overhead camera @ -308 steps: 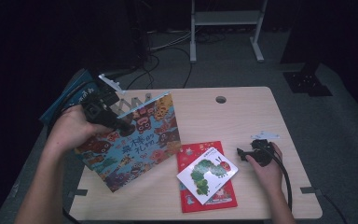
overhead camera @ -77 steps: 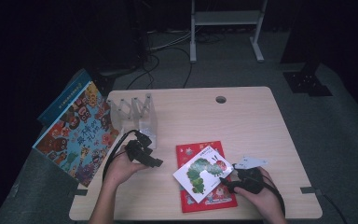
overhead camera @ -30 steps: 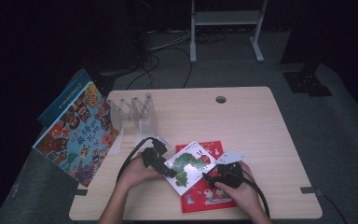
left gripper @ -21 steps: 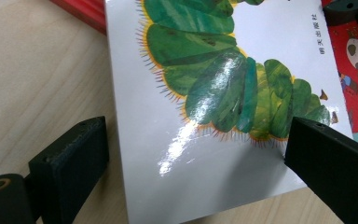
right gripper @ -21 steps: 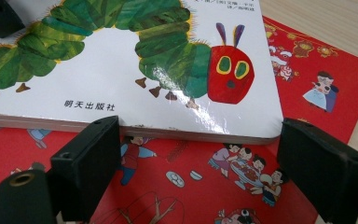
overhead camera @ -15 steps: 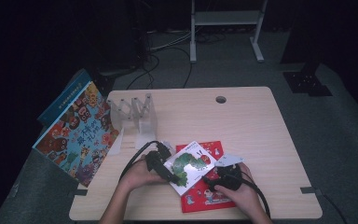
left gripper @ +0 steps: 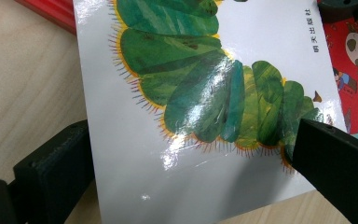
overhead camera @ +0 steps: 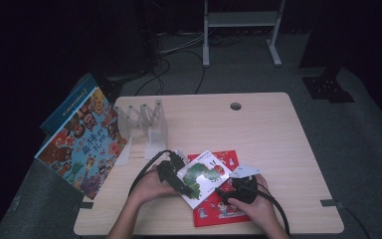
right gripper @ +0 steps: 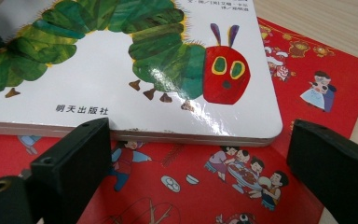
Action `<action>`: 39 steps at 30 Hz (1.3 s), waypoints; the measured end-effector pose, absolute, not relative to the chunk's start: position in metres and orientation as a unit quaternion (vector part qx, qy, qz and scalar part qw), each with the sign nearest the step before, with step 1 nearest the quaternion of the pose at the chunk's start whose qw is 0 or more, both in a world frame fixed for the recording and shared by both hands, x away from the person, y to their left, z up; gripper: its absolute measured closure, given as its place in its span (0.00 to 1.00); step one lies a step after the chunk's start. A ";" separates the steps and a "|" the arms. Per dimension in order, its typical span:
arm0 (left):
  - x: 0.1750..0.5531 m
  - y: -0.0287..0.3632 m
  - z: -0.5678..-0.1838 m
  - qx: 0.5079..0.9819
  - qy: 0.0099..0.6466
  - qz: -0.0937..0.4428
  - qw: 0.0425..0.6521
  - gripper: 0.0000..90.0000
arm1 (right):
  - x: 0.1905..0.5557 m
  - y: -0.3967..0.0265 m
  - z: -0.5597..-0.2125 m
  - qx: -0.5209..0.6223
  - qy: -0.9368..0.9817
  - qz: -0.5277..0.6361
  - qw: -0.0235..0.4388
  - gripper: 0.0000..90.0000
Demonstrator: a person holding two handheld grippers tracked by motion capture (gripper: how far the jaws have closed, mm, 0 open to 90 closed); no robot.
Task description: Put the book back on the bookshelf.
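Note:
A white board book with a green caterpillar (overhead camera: 201,177) lies askew on a flat red picture book (overhead camera: 227,160) near the table's front edge. My left gripper (overhead camera: 175,180) is at the white book's left side. In the left gripper view its jaws stand wide open, with the caterpillar book (left gripper: 205,93) spanning the gap of the left gripper (left gripper: 193,186). My right gripper (overhead camera: 225,191) is at the book's near right edge. It is open, level with the spine of the caterpillar book (right gripper: 135,70), above the red book (right gripper: 205,186); the right gripper (right gripper: 200,177) holds nothing.
A large colourful picture book (overhead camera: 82,142) leans off the table's left edge, with a blue book (overhead camera: 67,102) behind it. A clear acrylic rack (overhead camera: 144,124) stands at the back left. A cable hole (overhead camera: 236,106) is near the far edge.
The large picture book, earlier held by the left gripper, now leans at the table's left. Both grippers have closed in on the caterpillar book; over the last half second they barely shift.

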State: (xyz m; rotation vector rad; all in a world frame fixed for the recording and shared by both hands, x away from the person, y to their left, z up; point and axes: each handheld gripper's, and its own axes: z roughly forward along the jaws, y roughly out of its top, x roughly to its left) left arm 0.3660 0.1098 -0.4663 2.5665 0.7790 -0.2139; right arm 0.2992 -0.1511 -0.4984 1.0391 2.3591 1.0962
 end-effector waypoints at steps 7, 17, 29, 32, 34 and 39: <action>0.365 0.111 -0.463 0.927 0.284 -0.081 0.231 0.01 | 0.299 -0.151 -0.498 0.371 0.828 0.384 0.171 0.04; 0.360 0.116 -0.445 0.919 0.279 -0.079 0.268 0.01 | 0.299 -0.152 -0.498 0.376 0.830 0.376 0.171 0.02; 0.349 0.119 -0.418 0.911 0.250 -0.068 0.320 0.08 | 0.298 -0.153 -0.498 0.379 0.828 0.377 0.170 0.02; 0.346 0.119 -0.413 0.909 0.239 -0.075 0.333 0.12 | 0.298 -0.154 -0.499 0.377 0.828 0.378 0.172 0.02; 0.344 0.116 -0.412 0.905 0.217 -0.103 0.352 0.19 | 0.297 -0.153 -0.500 0.379 0.824 0.382 0.176 0.02; 0.336 0.105 -0.406 0.911 0.215 -0.070 0.345 0.30 | 0.298 -0.153 -0.501 0.379 0.821 0.387 0.178 0.02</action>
